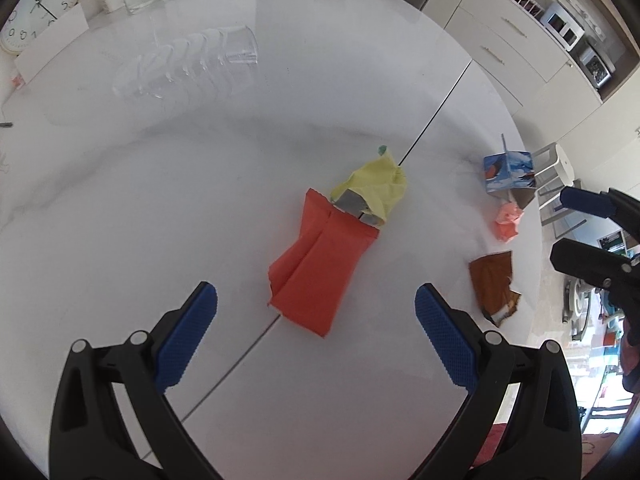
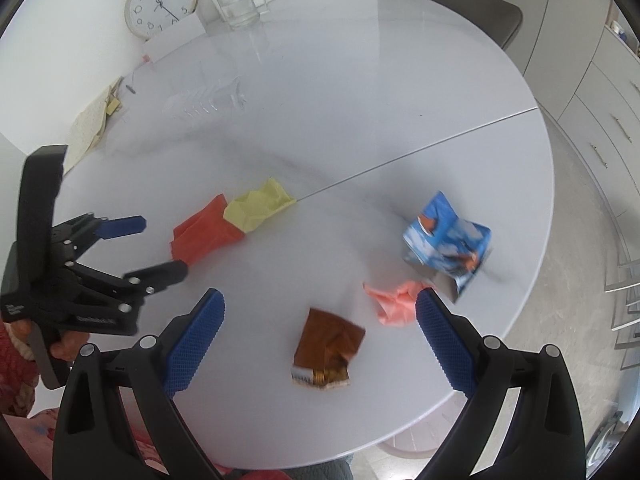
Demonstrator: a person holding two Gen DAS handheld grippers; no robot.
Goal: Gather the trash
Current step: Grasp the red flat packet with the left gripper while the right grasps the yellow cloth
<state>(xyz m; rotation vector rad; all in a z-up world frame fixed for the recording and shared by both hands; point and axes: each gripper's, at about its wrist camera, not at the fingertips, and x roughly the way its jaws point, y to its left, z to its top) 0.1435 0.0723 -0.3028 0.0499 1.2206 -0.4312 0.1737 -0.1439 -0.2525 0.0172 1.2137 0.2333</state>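
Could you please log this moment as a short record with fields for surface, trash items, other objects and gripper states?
surface: round white table
trash: orange wrapper partly overlapped by yellow paper; blue carton; pink crumpled paper; brown wrapper
other: clear plastic cups lying down; wall clock
left gripper: open, empty
right gripper: open, empty

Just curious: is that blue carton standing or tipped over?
Tipped and crushed: the blue carton lies tilted on the white table, its sides dented.
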